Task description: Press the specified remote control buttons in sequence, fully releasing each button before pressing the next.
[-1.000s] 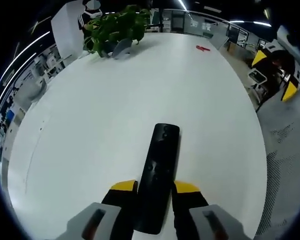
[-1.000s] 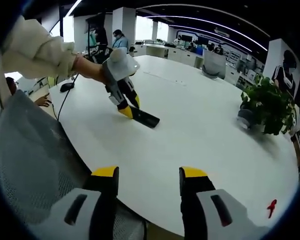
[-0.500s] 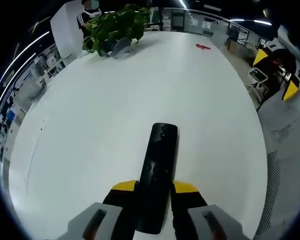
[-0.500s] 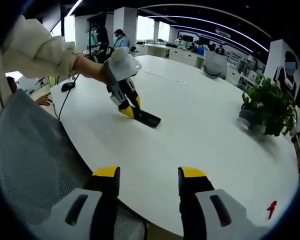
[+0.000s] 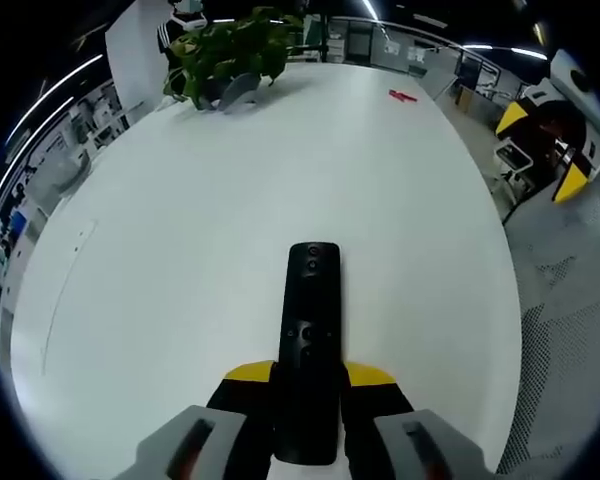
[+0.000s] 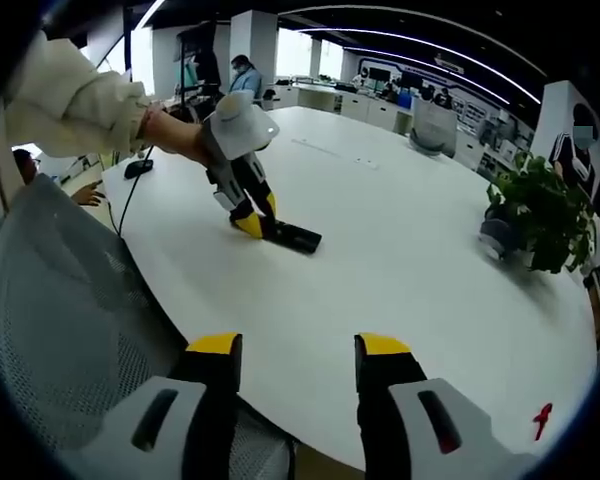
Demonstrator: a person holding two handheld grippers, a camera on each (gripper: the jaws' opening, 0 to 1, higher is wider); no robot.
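Observation:
A long black remote control [image 5: 311, 330] lies on the white table [image 5: 200, 230], its buttons facing up. My left gripper [image 5: 309, 378] is shut on the remote's near end, yellow fingertips on either side. In the right gripper view that same gripper [image 6: 250, 222] stands tilted over the remote control [image 6: 292, 238], held by a hand in a cream sleeve [image 6: 70, 100]. My right gripper [image 6: 298, 350] hovers open over the table's near edge, well short of the remote, nothing between its jaws.
A potted green plant [image 5: 225, 55] [image 6: 535, 215] stands at the table's far side. A small red object [image 5: 403, 96] [image 6: 542, 415] lies near an edge. A mesh chair back [image 6: 50, 330] is at the left. A black mouse with cable [image 6: 135, 170] and seated people are beyond.
The remote has turned slightly in the left gripper's hold, now pointing straight ahead; the left view has tilted a little. The right gripper has barely moved.

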